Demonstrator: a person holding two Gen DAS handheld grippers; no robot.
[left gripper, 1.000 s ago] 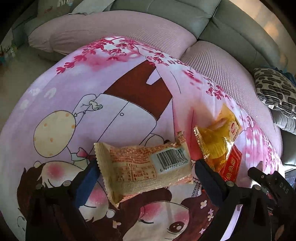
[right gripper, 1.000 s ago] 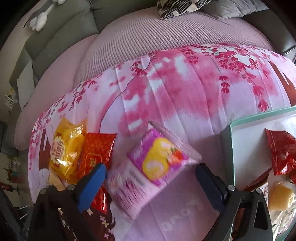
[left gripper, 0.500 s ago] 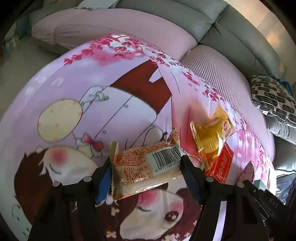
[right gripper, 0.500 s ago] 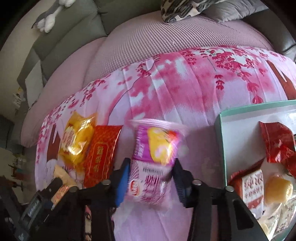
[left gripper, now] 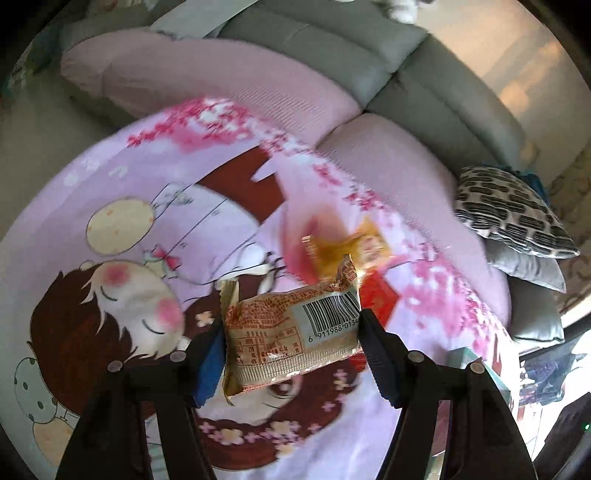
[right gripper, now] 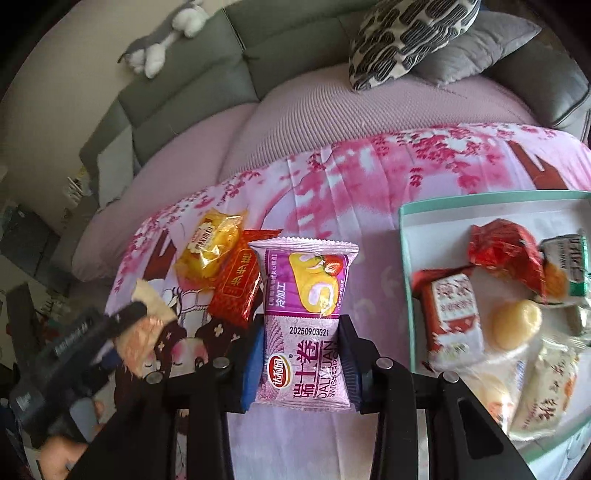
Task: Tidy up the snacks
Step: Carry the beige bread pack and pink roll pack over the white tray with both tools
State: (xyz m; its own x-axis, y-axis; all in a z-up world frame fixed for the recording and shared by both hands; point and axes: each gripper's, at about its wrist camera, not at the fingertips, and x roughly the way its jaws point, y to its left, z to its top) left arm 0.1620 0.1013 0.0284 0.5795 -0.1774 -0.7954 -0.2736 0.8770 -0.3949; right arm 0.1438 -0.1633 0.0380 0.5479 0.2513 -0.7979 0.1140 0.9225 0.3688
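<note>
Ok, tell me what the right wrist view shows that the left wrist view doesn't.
Only the right wrist view: the right gripper shut on a purple Swiss roll pack, the tray holding snacks, a plush toy.
Only the left wrist view: the barcode side of the beige snack pack clamped in the left gripper, the cartoon girl print.
Both: yellow pack, red pack, patterned cushion, sofa.

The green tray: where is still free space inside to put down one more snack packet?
The tray is bare along its far rim and in the far left corner, beyond the red wrapper. The near half is crowded with overlapping packets. The cloth left of the tray is also free.
</note>
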